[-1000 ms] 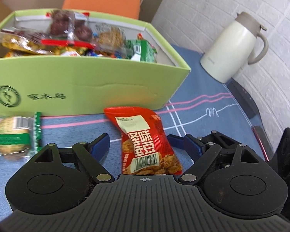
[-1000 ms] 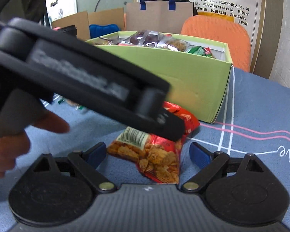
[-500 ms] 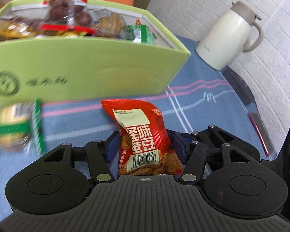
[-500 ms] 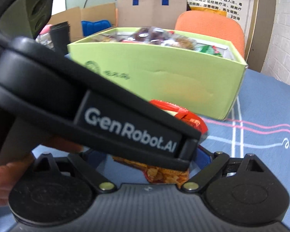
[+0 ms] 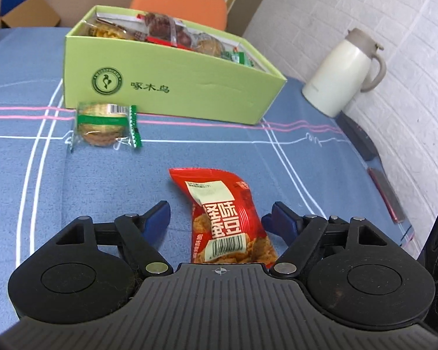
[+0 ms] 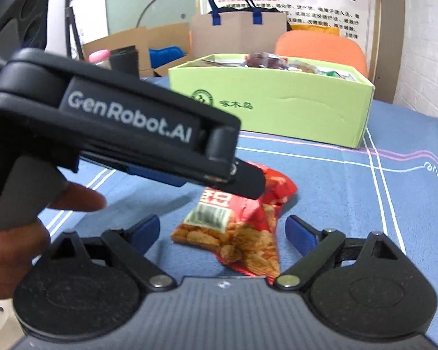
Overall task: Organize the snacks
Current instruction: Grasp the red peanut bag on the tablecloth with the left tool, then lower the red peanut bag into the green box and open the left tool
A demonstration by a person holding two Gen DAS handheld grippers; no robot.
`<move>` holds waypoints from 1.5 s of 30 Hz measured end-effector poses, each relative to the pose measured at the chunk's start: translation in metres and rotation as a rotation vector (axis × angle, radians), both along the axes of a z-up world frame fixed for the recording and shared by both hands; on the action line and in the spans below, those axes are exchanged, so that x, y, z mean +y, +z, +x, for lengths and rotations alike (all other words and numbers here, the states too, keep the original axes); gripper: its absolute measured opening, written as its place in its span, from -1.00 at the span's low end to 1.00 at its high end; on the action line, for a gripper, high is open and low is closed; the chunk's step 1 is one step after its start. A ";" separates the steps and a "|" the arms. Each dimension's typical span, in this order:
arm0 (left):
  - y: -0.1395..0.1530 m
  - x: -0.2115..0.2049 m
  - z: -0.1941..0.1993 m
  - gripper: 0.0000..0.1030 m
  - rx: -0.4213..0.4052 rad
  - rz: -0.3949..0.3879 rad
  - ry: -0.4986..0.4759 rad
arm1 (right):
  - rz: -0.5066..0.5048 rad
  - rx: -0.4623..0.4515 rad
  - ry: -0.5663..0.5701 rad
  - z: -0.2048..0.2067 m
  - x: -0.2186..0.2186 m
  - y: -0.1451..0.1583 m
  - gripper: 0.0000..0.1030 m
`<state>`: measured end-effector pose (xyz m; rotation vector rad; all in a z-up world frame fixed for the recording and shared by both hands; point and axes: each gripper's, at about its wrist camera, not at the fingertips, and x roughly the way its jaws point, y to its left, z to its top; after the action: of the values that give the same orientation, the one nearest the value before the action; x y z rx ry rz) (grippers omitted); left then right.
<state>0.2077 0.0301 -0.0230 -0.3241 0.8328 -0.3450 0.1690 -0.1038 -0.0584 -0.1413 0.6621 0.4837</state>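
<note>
crinkly red foil packet (image 5: 223, 218), flat on blue woven cloth (image 5: 96, 180)

- Snack packet (image 5: 223, 218), lower centre: red, with a white label, white characters and a barcode.
- Box (image 5: 172, 87), upper centre: lime green, dark green round emblem.
- Tablecloth (image 5: 102, 180): blue, crossed by white and pink lines.
- Wrapped biscuit (image 5: 103, 124), left: clear wrapper, green band.
- Jug (image 5: 340, 80), upper right: cream, beige lid.
- Chair (image 5: 184, 0), top: orange.
- Gripper pads (image 5: 159, 218): blue on black.
</note>
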 end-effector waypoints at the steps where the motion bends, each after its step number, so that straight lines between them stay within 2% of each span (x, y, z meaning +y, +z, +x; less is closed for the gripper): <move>1: -0.002 -0.003 0.002 0.18 0.006 0.010 -0.009 | -0.004 0.002 0.003 0.003 0.000 -0.001 0.79; 3: -0.011 -0.008 0.007 0.04 0.045 0.021 -0.024 | 0.000 0.007 0.020 0.005 0.001 -0.006 0.80; 4: -0.014 -0.007 0.005 0.05 0.030 0.014 -0.025 | -0.025 -0.008 0.030 0.005 0.005 -0.007 0.78; 5: -0.015 -0.007 0.002 -0.05 0.024 0.021 -0.028 | -0.047 -0.028 0.046 0.002 0.008 -0.007 0.66; 6: -0.016 -0.007 0.002 -0.26 0.030 0.010 -0.038 | -0.044 -0.029 0.055 0.000 0.006 -0.006 0.63; 9: -0.017 -0.003 -0.002 -0.35 0.037 -0.019 -0.018 | -0.066 -0.049 0.064 -0.003 0.012 -0.004 0.57; 12: -0.014 -0.002 -0.011 -0.43 0.041 -0.032 -0.006 | -0.040 -0.055 0.060 -0.012 0.010 -0.003 0.57; 18: 0.014 0.001 -0.017 -0.45 -0.029 -0.064 -0.005 | 0.010 -0.136 0.041 -0.009 0.007 0.026 0.58; 23: 0.050 -0.002 0.013 -0.54 -0.104 -0.079 -0.009 | 0.009 -0.253 0.020 0.023 0.007 0.054 0.59; 30: 0.107 -0.013 0.091 -0.55 -0.276 -0.060 0.008 | 0.011 -0.402 0.023 0.115 -0.003 0.099 0.60; 34: 0.110 -0.019 0.155 -0.55 -0.278 -0.065 0.020 | -0.017 -0.372 0.025 0.191 0.002 0.096 0.61; 37: 0.090 -0.019 0.202 -0.55 -0.209 -0.071 0.039 | -0.026 -0.285 0.041 0.231 0.003 0.077 0.60; 39: 0.073 -0.022 0.225 -0.55 -0.166 -0.040 0.058 | -0.040 -0.221 0.057 0.257 0.008 0.062 0.60; 42: 0.056 -0.031 0.237 -0.41 -0.159 0.070 0.063 | -0.062 -0.191 0.082 0.272 0.012 0.045 0.62; 43: 0.053 -0.032 0.237 -0.38 -0.166 0.083 0.057 | -0.060 -0.189 0.086 0.274 0.012 0.042 0.67; 45: 0.049 -0.031 0.236 -0.16 -0.173 0.090 0.049 | -0.086 -0.190 0.103 0.279 0.013 0.042 0.74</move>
<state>0.4437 -0.0009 0.0256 -0.2272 0.6671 -0.2848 0.4476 -0.0904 -0.0163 -0.2995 0.4914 0.5334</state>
